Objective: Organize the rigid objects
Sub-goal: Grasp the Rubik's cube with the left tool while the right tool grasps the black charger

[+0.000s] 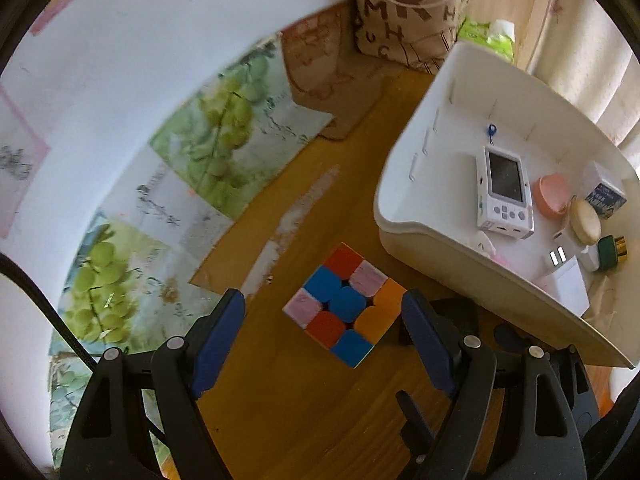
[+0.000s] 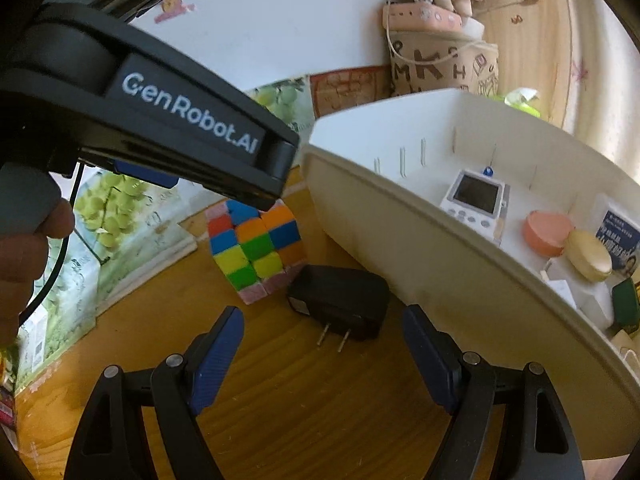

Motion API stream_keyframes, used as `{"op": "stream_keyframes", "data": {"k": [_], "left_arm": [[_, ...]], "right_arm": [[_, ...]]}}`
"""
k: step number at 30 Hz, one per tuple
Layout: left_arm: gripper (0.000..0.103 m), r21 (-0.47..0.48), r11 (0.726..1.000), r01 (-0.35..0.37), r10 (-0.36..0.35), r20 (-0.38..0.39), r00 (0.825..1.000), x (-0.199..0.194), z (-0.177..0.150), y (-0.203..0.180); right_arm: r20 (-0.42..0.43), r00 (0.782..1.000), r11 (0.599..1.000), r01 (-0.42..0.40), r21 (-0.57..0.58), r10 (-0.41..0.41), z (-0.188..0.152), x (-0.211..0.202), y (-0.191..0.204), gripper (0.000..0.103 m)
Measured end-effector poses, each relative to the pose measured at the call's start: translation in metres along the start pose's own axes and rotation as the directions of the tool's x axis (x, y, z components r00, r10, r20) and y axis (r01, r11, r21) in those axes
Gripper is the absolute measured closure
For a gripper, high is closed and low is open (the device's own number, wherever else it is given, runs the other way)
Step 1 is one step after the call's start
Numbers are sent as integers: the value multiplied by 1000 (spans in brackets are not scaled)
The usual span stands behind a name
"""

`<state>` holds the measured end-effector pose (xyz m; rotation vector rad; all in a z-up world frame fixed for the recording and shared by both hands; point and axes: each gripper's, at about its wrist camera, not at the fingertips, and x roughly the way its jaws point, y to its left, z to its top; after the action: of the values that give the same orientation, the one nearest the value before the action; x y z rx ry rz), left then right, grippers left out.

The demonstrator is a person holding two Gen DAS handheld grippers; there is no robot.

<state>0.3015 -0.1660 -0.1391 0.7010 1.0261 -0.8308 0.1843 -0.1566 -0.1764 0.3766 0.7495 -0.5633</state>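
Observation:
A colourful puzzle cube (image 1: 343, 305) rests on the wooden table, between and just beyond the open fingers of my left gripper (image 1: 323, 312). In the right wrist view the cube (image 2: 256, 250) sits under the black body of the left gripper (image 2: 168, 120), which hovers above it. A black plug adapter (image 2: 340, 302) lies beside the cube, ahead of my open, empty right gripper (image 2: 323, 330). A white bin (image 1: 408, 184) to the right holds a white handheld device (image 1: 505, 192), a pink round case (image 1: 554, 194) and other small items.
Grape-print boxes (image 1: 216, 136) line the wall on the left. A lettered fabric bag (image 1: 408, 12) stands at the back. The bin's curved wall (image 2: 420, 248) runs close along the right of my right gripper. White scuff marks (image 1: 296, 220) streak the tabletop.

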Motion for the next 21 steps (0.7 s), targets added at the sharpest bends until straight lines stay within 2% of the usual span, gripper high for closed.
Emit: {"op": "stream_keyframes", "data": {"k": [8, 15, 21], "left_arm": [[20, -11, 999, 52, -52, -9, 999, 16, 6, -3], [20, -23, 998, 58, -59, -28, 998, 28, 5, -4], [23, -43, 997, 65, -66, -39, 997, 31, 5, -4]], "right_arm": [[-19, 1000, 1000, 11, -28, -11, 2, 6, 2, 21], [-45, 999, 999, 15, -36, -16, 1, 11, 2, 21], [-34, 999, 999, 12, -51, -14, 0, 12, 4, 21]]}}
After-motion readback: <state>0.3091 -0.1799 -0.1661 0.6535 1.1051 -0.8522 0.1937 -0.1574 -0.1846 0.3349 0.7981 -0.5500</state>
